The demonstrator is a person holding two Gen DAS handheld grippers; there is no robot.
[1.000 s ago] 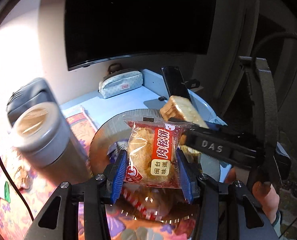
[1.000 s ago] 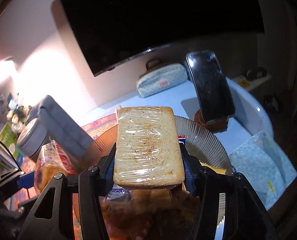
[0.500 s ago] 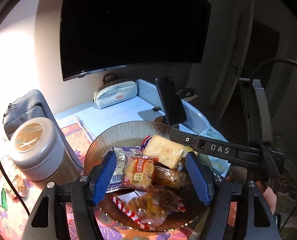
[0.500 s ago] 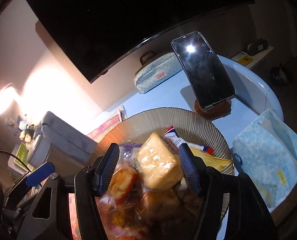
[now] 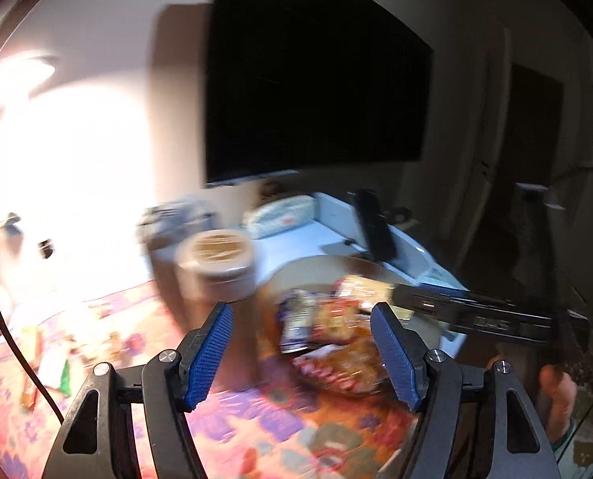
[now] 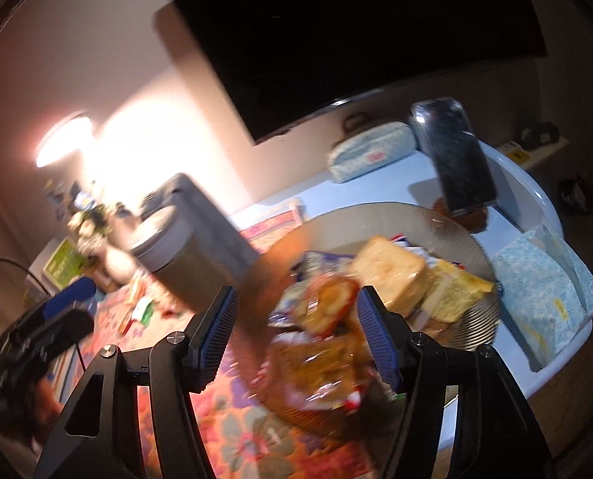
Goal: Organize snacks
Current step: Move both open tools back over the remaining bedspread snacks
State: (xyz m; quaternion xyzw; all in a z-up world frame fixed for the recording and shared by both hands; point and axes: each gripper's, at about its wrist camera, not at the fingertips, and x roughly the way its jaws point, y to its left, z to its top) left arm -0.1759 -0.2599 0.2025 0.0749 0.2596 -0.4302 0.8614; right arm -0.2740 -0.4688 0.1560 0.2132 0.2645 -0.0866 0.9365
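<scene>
Snack packets in crinkly wrappers (image 6: 324, 343) fill the ribbed amber glass bowl (image 6: 448, 223) just beyond both claws; left gripper (image 5: 302, 355) and right gripper (image 6: 296, 331) stand apart, empty

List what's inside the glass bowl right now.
The glass bowl holds wrapped snacks: a toast slice, a yellow packet and a red-labelled pastry. Lower packets are overlapped and blurred, so no count.

Lying heaped in a ribbed glass plate (image 6: 478, 239): wrapped snacks (image 6: 328, 303), a toast slice (image 6: 392, 271) leaning at the far side, all blurred.
</scene>
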